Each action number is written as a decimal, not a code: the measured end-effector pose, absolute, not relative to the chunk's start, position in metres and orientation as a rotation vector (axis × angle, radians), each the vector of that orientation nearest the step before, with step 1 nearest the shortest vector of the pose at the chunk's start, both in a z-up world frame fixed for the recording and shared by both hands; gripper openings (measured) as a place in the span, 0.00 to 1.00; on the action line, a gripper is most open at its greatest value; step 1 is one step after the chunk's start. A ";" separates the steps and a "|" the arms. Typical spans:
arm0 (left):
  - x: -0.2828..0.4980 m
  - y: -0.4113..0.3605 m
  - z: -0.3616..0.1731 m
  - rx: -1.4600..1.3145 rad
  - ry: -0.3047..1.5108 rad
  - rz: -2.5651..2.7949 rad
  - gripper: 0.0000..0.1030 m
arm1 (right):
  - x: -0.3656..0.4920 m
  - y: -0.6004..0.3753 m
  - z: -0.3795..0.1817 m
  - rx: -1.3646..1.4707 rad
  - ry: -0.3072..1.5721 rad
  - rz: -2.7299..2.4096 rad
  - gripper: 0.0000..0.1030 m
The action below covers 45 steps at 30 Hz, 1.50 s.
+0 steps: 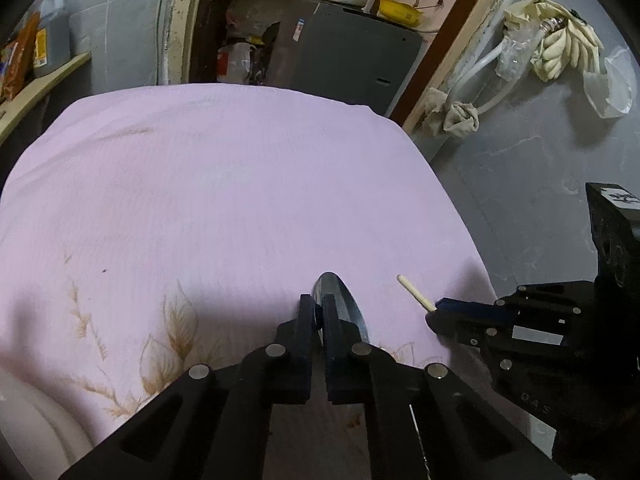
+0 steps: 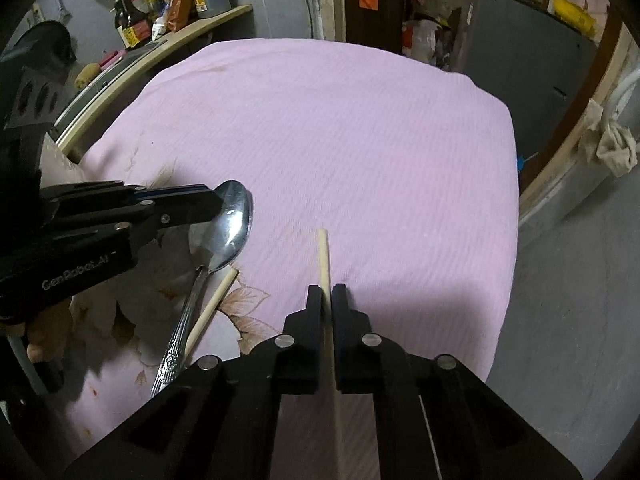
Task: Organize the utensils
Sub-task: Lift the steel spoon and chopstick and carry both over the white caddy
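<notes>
My left gripper [image 1: 318,305] is shut on a steel spoon [image 1: 340,300]; in the right wrist view the left gripper [image 2: 216,200] grips the spoon's bowl [image 2: 232,228] and the patterned handle slants down toward the cloth. My right gripper [image 2: 327,294] is shut on a pale wooden chopstick [image 2: 323,256] that points forward over the table; in the left wrist view the right gripper [image 1: 434,314] shows at the right with the chopstick tip [image 1: 414,293]. A second chopstick [image 2: 212,308] lies on the cloth beside the spoon handle.
The table is covered with a pink cloth [image 1: 224,184] with a brown leaf print near the front. A shelf with sauce bottles [image 2: 160,4] stands at the left. A grey cabinet [image 1: 352,60] stands behind the table. Grey floor [image 2: 568,300] lies to the right.
</notes>
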<state>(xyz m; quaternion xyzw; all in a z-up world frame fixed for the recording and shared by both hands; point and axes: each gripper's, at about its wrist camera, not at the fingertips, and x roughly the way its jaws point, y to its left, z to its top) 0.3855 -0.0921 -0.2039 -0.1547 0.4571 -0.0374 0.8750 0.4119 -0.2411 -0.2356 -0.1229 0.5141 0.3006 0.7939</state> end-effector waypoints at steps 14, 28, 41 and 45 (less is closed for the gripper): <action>0.350 -0.107 -0.152 -0.169 0.771 -0.001 0.02 | 0.381 -0.296 -0.199 0.288 0.758 0.560 0.04; 0.300 -0.091 -0.076 -0.112 0.508 0.091 0.02 | 0.323 -0.281 -0.123 0.336 0.350 0.538 0.04; 0.250 -0.025 -0.003 -0.141 0.388 0.128 0.02 | 0.300 -0.229 -0.053 0.469 0.194 0.604 0.04; 0.230 0.007 0.015 -0.130 0.357 0.163 0.02 | 0.296 -0.191 -0.039 0.485 0.145 0.635 0.04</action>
